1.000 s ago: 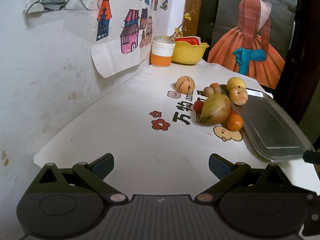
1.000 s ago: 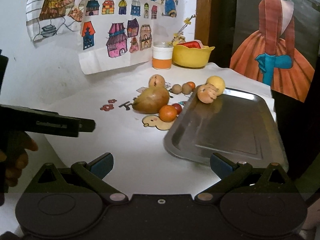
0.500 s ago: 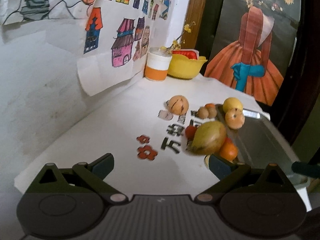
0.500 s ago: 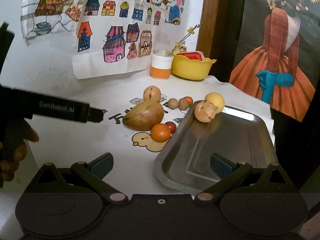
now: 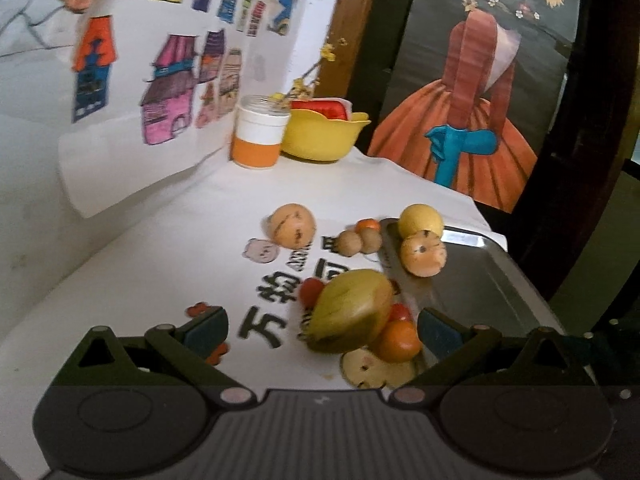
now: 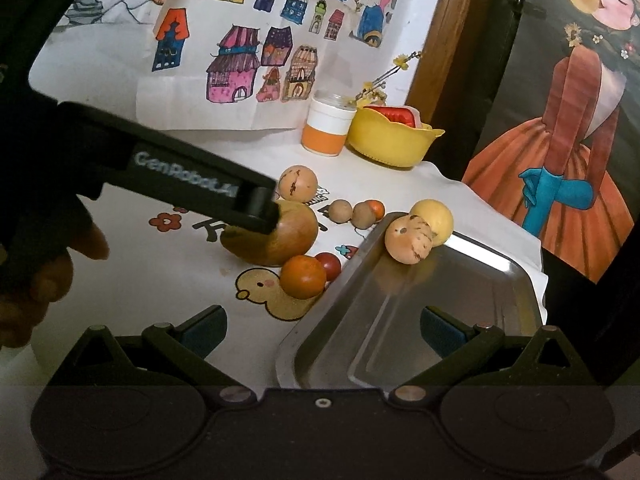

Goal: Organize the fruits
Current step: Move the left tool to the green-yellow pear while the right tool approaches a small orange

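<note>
A large green-yellow mango [image 5: 352,312] lies on the white tablecloth, just ahead of and between the wide-apart fingers of my open left gripper [image 5: 320,330]. Against the mango rest an orange [image 5: 398,340] and a red tomato [image 5: 310,290]. In the right wrist view the left gripper [image 6: 260,210] reaches over the mango [image 6: 288,240] from the left. My right gripper [image 6: 322,330] is open and holds nothing, low over the near edge of the steel tray [image 6: 400,320]. A spotted fruit [image 6: 408,240] and a yellow fruit [image 6: 434,216] sit at the tray's far corner.
A tan round fruit [image 5: 292,226] and small brown fruits [image 5: 348,244] lie farther back on the cloth. An orange-and-white jar [image 5: 258,138] and a yellow bowl [image 5: 324,136] stand in the back corner. The wall with drawings runs along the left. A hand [image 6: 40,280] holds the left gripper.
My left gripper has moved forward and right, so the mango now sits between its fingers. The right gripper has come closer to the tray. No fruit has moved.
</note>
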`<state>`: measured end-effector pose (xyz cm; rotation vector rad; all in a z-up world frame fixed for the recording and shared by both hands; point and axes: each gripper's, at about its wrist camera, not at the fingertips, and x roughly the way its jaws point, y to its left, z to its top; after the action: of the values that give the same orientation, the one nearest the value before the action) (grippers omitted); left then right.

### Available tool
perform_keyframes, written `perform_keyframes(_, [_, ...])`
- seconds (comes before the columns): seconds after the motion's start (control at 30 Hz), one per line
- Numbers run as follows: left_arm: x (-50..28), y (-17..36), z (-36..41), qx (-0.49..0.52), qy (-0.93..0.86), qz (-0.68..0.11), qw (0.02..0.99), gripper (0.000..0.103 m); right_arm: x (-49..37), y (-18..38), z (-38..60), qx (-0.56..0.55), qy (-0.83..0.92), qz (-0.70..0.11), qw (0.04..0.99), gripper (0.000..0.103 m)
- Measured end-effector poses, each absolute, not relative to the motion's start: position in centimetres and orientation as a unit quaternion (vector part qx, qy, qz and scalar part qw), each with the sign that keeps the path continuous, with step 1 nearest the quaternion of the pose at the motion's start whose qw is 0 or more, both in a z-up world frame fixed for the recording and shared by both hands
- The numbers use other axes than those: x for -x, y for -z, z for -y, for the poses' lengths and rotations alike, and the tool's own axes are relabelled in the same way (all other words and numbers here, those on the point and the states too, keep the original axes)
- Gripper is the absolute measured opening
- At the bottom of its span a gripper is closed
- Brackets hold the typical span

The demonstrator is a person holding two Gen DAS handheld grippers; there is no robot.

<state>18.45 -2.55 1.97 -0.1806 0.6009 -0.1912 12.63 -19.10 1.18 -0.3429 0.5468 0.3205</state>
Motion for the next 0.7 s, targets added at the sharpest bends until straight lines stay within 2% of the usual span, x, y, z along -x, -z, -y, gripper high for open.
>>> perform_keyframes(0.43, [-21.6, -0.6, 4.0, 0.099, 0.127, -0.324, 0.932, 0.102, -15.4, -0.4, 18.0, 0.191, -0.157, -0.27, 0.931, 0.102])
perform_keyframes(0.7, [-22.6, -0.5, 4.2, 0.108, 0.141, -0.335, 0.925, 0.101, -16.4, 0.1, 17.6, 0.19, -0.173, -0.273, 0.927, 0.082])
